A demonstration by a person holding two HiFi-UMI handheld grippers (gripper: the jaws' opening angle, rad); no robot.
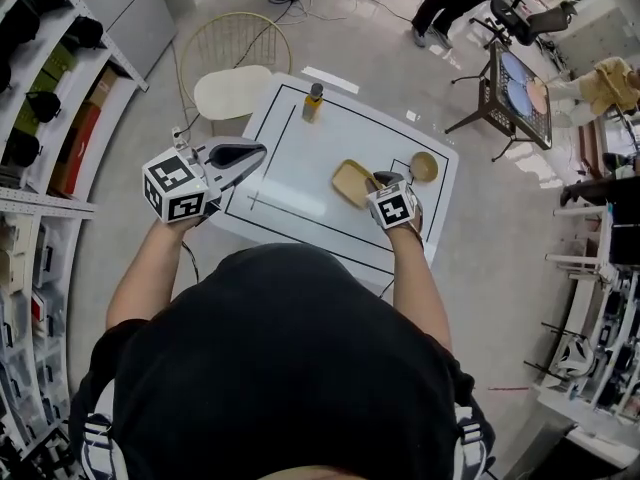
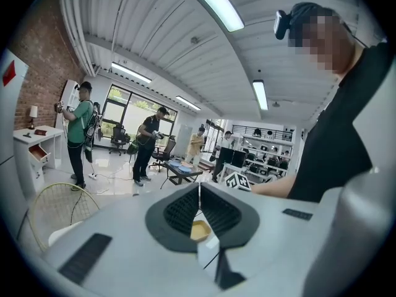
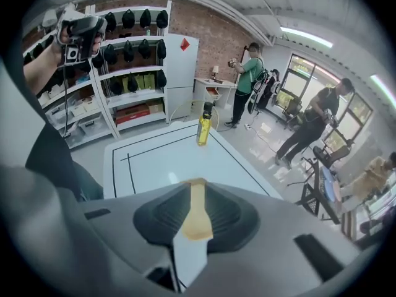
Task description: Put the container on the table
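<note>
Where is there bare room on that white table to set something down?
The white table's middle and left are bare, between the yellow bottle at the far edge and the tan square container in the right gripper. The right corner is crowded by a round tan dish.

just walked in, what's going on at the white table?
A person works over the white table with a gripper in each hand. The right gripper is shut on the rim of the tan container, over the table's right part; I cannot tell if it has touched down. The left gripper is shut on nothing, off to the side. A yellow bottle stands near the far edge.
</note>
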